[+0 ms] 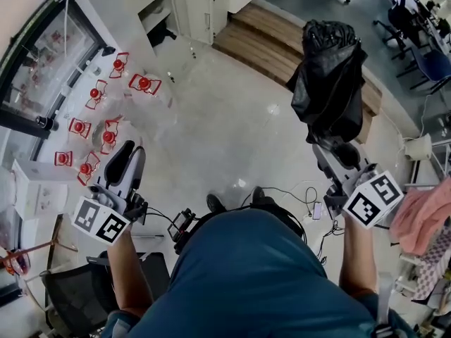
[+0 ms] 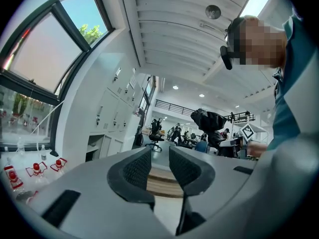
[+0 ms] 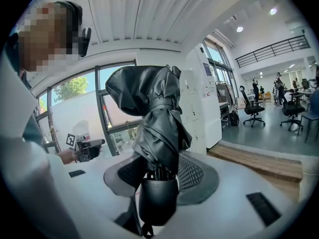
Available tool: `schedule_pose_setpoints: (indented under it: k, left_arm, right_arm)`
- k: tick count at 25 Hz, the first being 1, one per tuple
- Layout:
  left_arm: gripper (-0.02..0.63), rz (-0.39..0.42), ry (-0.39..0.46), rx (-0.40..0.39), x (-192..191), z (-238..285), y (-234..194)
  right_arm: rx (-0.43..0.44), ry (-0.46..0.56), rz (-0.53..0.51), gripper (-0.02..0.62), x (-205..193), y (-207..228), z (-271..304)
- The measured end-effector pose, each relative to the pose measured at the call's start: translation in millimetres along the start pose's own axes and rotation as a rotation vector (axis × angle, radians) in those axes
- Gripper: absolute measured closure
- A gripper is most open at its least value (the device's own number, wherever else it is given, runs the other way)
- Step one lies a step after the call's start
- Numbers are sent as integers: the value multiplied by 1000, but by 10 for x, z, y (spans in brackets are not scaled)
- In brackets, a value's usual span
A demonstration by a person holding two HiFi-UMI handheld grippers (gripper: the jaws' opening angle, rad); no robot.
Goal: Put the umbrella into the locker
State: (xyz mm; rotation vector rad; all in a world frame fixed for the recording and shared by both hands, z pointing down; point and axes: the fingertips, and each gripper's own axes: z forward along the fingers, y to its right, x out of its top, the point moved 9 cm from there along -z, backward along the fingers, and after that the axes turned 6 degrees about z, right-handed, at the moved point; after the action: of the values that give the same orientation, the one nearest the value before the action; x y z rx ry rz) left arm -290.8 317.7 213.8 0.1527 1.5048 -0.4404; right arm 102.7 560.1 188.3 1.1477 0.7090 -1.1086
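Observation:
A folded black umbrella point(image 1: 328, 83) stands upright out of my right gripper point(image 1: 338, 150), which is shut on its lower end; in the right gripper view the umbrella point(image 3: 154, 123) fills the middle, its black handle gripped between the pads of the right gripper point(image 3: 159, 173). My left gripper point(image 1: 130, 153) is held at the left; its jaws stand a little apart with nothing between them point(image 2: 160, 158). White lockers point(image 1: 190, 9) stand ahead across the floor. One low compartment point(image 2: 94, 148) stands open in the left gripper view.
Red-capped bottles in red holders point(image 1: 106, 111) line the window ledge at the left. A wooden step point(image 1: 261, 44) runs beside the lockers. Office chairs point(image 1: 423, 55) stand at the far right, a pink cloth point(image 1: 423, 210) hangs nearby, and a black chair point(image 1: 70, 294) is at the lower left.

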Motion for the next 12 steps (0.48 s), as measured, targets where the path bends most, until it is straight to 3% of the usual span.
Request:
schedule_pose_setpoints:
  k: [6,12]
  left_arm:
    - [476,-5,-6,-13,-43,67,-176]
    - [477,-5,1,27,-7,40,-262]
  right_arm:
    - [27,2,12,410,43,-23,294]
    - [71,-15,17,410,113,1,521]
